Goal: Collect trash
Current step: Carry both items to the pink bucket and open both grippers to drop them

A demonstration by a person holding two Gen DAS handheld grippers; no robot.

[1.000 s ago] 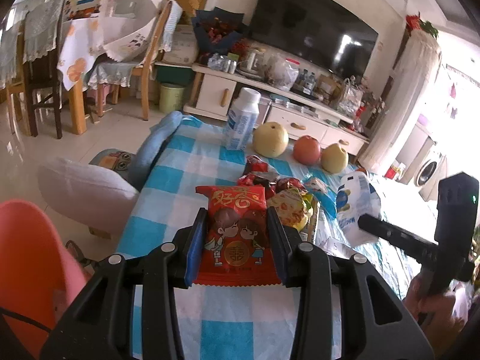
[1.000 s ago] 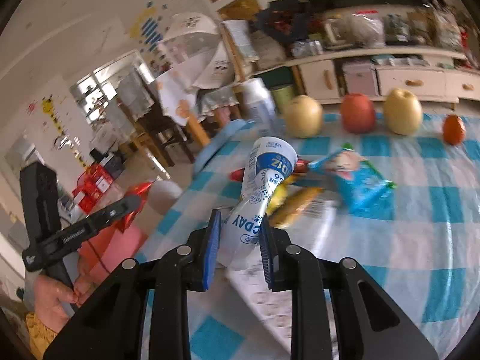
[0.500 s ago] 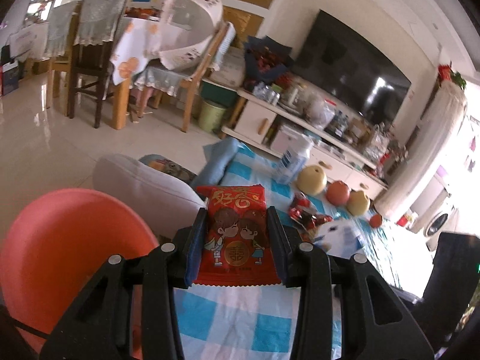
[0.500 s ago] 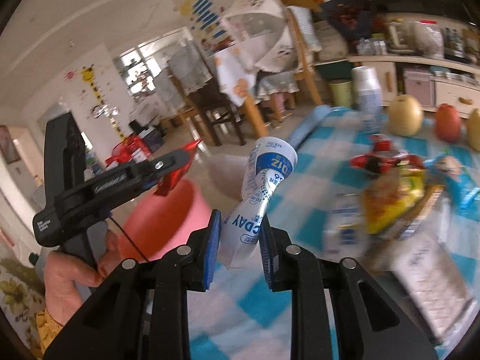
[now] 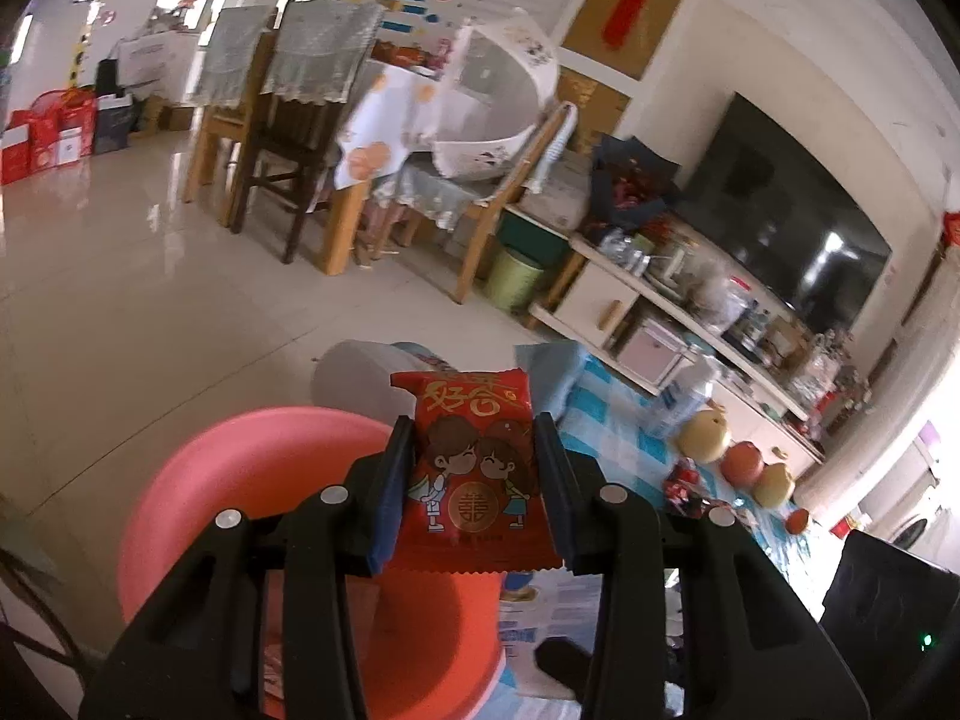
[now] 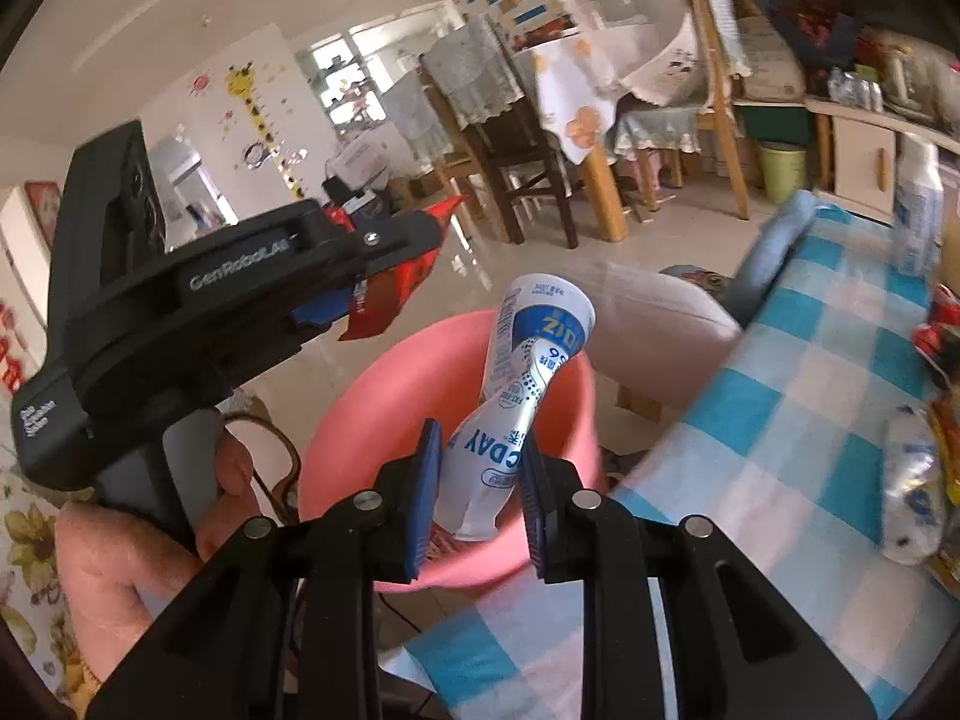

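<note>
My left gripper [image 5: 474, 468] is shut on a red snack wrapper [image 5: 474, 480] printed with two cartoon figures, held above the pink plastic basin [image 5: 240, 468] on the floor. From the right wrist view the left gripper [image 6: 384, 294] shows at upper left, the red wrapper [image 6: 396, 294] sticking out of it, a hand [image 6: 228, 480] on its handle. My right gripper [image 6: 480, 480] is shut on a crushed white and blue drink bottle [image 6: 522, 384], which hangs over the pink basin [image 6: 384, 396] beside the table edge.
The blue and white checked table [image 6: 810, 396] carries more wrappers [image 6: 912, 480], a white bottle [image 5: 690, 396] and several fruits [image 5: 744, 462]. A grey stool [image 6: 654, 318] stands beside the basin. Dining chairs [image 5: 288, 138], a green bin [image 5: 516, 276] and a TV cabinet [image 5: 660, 312] lie beyond.
Both grippers have swung left off the table with their loads. The pink basin has come from the frame edge to lie right under the wrapper and the bottle.
</note>
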